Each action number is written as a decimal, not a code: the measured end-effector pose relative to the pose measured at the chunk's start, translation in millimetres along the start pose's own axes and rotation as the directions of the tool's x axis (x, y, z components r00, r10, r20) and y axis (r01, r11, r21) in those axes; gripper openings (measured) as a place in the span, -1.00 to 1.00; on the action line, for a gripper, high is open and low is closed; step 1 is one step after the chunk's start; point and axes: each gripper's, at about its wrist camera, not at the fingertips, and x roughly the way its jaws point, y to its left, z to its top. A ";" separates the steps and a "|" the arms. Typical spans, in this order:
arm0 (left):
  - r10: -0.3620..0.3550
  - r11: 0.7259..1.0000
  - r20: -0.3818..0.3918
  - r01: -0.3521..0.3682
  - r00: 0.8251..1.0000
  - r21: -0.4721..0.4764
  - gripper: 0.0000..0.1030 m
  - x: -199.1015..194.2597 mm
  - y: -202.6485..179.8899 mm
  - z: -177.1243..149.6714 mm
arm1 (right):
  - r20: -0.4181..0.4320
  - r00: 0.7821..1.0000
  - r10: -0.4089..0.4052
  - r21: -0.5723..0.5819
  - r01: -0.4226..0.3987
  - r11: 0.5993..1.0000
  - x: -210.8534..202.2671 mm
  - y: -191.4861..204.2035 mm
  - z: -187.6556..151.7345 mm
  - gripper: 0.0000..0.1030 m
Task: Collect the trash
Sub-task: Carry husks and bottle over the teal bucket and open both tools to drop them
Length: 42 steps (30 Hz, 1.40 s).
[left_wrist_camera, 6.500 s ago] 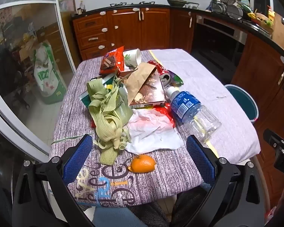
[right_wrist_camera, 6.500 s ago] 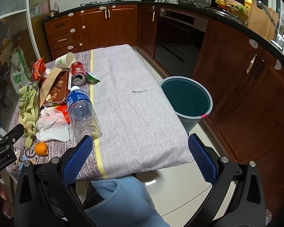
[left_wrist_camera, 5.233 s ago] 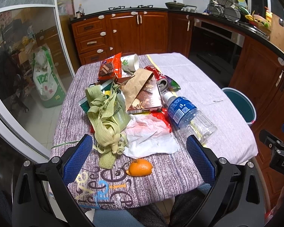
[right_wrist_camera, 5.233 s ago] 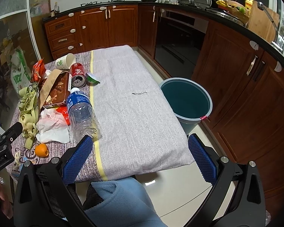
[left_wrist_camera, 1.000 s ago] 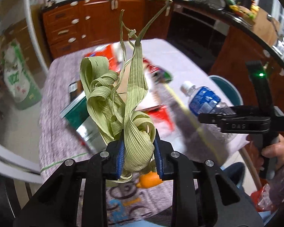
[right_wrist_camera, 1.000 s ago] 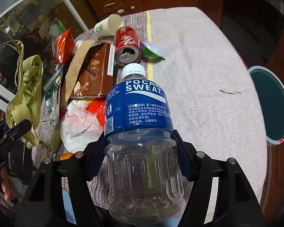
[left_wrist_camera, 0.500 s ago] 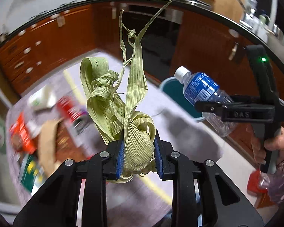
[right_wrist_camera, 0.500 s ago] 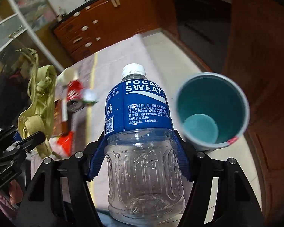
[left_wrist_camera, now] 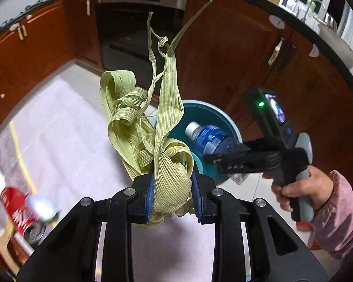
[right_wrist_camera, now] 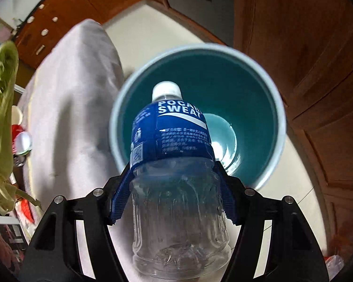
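Clamping pale green ribbed husks point(left_wrist_camera: 169, 176), left hand-held gripper point(left_wrist_camera: 173, 199); right hand-held gripper point(right_wrist_camera: 174, 202) on blue-labelled clear bottle point(right_wrist_camera: 174, 176).

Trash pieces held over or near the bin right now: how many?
2. A plastic bottle in the right claw above the bin; corn husks in the left claw beside it.

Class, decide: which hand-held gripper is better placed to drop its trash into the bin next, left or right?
Right, probably. The right hand-held gripper holds the clear plastic bottle directly above the teal round bin; the left hand-held gripper, with its green corn husks, looks nearer the table.
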 end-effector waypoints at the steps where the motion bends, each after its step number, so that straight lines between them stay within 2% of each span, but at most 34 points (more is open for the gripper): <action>1: -0.006 1.000 -0.008 0.006 1.000 0.002 -0.47 4.4 1.6 1.9 | -0.013 1.000 -0.002 0.006 0.002 1.000 6.9 -4.1 3.9 0.22; 7: -0.039 0.999 -0.069 0.040 0.997 0.008 -0.47 53.4 7.2 14.6 | -0.076 0.997 -0.032 0.034 0.035 0.999 37.5 -19.8 16.1 0.22; 11: -0.054 0.999 -0.091 0.055 0.994 0.000 -0.47 72.5 8.8 18.0 | -0.082 0.996 -0.016 0.056 0.021 0.998 40.6 -23.4 17.7 0.28; 13: -0.062 0.998 -0.098 0.063 0.993 0.013 -0.47 78.3 7.7 17.8 | -0.065 0.998 -0.023 0.054 0.026 0.998 34.8 -24.9 17.7 0.41; 17: -0.072 0.997 -0.113 0.075 0.991 0.023 -0.47 86.4 5.6 16.9 | -0.026 0.999 -0.042 0.059 0.043 0.997 20.1 -30.8 18.8 0.43; 20: -0.083 0.996 -0.129 0.087 0.988 0.029 -0.47 95.5 4.9 18.2 | 0.010 0.997 -0.071 0.069 0.070 0.995 -0.3 -39.5 15.3 0.55; 22: -0.091 0.995 -0.147 0.097 0.985 0.031 -0.47 103.8 5.3 19.5 | 0.045 0.993 -0.111 0.073 0.108 0.991 -13.9 -42.5 13.9 0.68; 26: -0.107 0.993 -0.171 0.115 0.979 0.034 -0.46 119.7 4.6 23.2 | 0.102 0.981 -0.164 0.092 0.155 0.984 -36.3 -46.7 11.9 0.73; 29: -0.095 0.994 -0.183 0.103 0.978 0.036 -0.35 128.3 5.6 26.5 | 0.117 0.974 -0.194 0.086 0.185 0.979 -45.0 -47.5 7.9 0.75; 30: -0.089 0.995 -0.183 0.097 0.979 0.038 -0.20 127.6 4.3 27.2 | 0.116 0.973 -0.199 0.084 0.190 0.978 -46.1 -45.8 7.4 0.75; 31: -0.077 0.995 -0.174 0.086 0.982 0.041 0.08 126.5 5.0 29.8 | 0.118 0.972 -0.203 0.087 0.193 0.977 -47.7 -44.9 6.7 0.75; 33: -0.062 0.996 -0.147 0.069 0.987 0.047 0.36 120.5 7.3 32.8 | 0.123 0.972 -0.202 0.090 0.191 0.977 -52.9 -46.3 7.9 0.75; 34: -0.056 0.997 -0.129 0.064 0.990 0.052 0.42 115.9 8.4 33.4 | 0.125 0.972 -0.201 0.092 0.190 0.977 -54.1 -48.0 9.2 0.75; 42: -0.014 1.000 -0.110 0.017 0.994 0.025 0.50 94.2 19.5 30.5 | 0.129 0.971 -0.200 0.091 0.189 0.978 -65.0 -39.6 6.0 0.75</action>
